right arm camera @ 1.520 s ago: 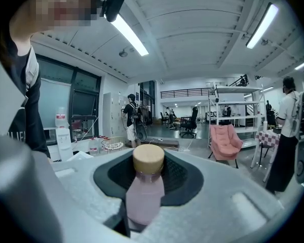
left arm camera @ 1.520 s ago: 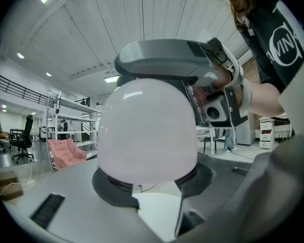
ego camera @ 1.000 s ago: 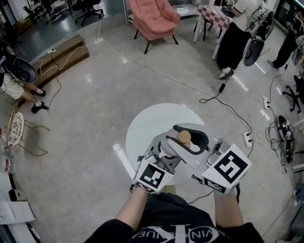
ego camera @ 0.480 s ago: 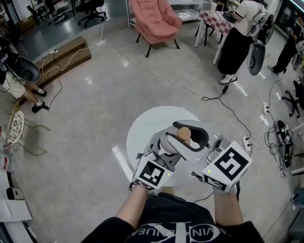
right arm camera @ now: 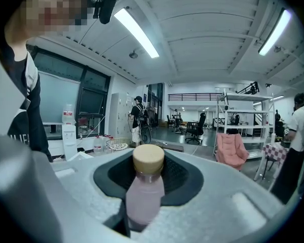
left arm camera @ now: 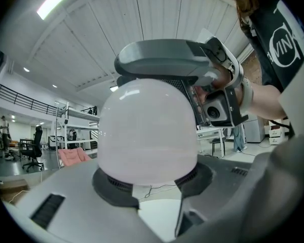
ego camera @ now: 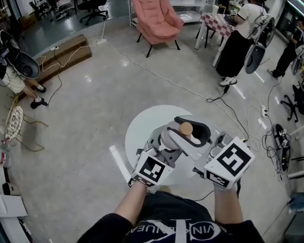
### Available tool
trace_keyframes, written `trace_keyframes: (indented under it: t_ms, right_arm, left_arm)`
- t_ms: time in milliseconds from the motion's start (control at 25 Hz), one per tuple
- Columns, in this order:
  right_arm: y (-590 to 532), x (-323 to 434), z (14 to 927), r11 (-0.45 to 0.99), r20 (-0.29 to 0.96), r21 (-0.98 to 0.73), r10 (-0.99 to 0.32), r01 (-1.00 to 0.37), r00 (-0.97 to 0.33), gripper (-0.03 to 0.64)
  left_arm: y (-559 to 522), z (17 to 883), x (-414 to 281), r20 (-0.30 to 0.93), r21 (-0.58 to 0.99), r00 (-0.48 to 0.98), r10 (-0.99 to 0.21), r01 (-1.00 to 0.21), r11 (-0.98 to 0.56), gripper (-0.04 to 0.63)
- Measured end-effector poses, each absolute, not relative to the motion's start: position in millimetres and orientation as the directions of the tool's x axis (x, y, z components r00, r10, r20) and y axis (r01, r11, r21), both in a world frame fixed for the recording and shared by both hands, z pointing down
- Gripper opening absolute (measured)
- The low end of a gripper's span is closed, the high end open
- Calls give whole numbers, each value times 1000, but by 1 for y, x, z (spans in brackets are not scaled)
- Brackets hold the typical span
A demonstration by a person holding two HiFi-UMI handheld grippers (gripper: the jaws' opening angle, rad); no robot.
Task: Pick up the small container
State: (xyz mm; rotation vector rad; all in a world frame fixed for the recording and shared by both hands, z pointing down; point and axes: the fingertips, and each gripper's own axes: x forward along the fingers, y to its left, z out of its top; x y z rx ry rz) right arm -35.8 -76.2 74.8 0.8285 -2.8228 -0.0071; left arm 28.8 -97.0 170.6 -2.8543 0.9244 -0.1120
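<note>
Now the small container (ego camera: pixel 185 129) is up in the air, close to my body, and both grippers are on it. It is a pale little bottle with a tan cap (right arm camera: pixel 148 159).

My left gripper (ego camera: pixel 168 142) has one jaw above and one jaw below the bottle's round body. The jaws are about half open, because the fat bottle fills the gap. My right gripper (ego camera: pixel 191 138) has the bottle in the slot between its jaws, with the cap poking out in front of the dark pad. I think both grip it so it cannot slip or roll.

Just under the grippers is the white round table (ego camera: pixel 142 125). I think holding the bottle over it is smart: if the bottle drops, it lands there and not on the hard floor.

Farther off, a black cable (ego camera: pixel 157 72) runs across the grey floor. Far away stand a pink chair (ego camera: pixel 154 11) and a person (ego camera: pixel 240 29) by another table.
</note>
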Motion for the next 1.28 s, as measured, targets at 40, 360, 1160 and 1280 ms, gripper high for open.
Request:
trace_keyframes:
  t_ms: [40, 360, 1160, 1280]
  right_arm:
    - [-76, -36, 75, 845, 193, 60, -533, -532, -824, 121]
    - [-75, -43, 89, 856, 202, 36, -512, -516, -835, 121]
    - [-81, -50, 99, 853, 215, 12, -513, -523, -831, 121]
    - [-82, -49, 99, 850, 218, 14, -517, -527, -828, 121]
  left_arm:
    - [-96, 171, 29, 28, -151, 807, -590, -580, -801, 183]
    - [-95, 185, 20, 56, -132, 793, -606, -596, -792, 183]
    - [-97, 195, 15, 68, -109, 806, -588, -580, -807, 183]
    - [-97, 195, 18, 63, -103, 812, -580, -573, -813, 183]
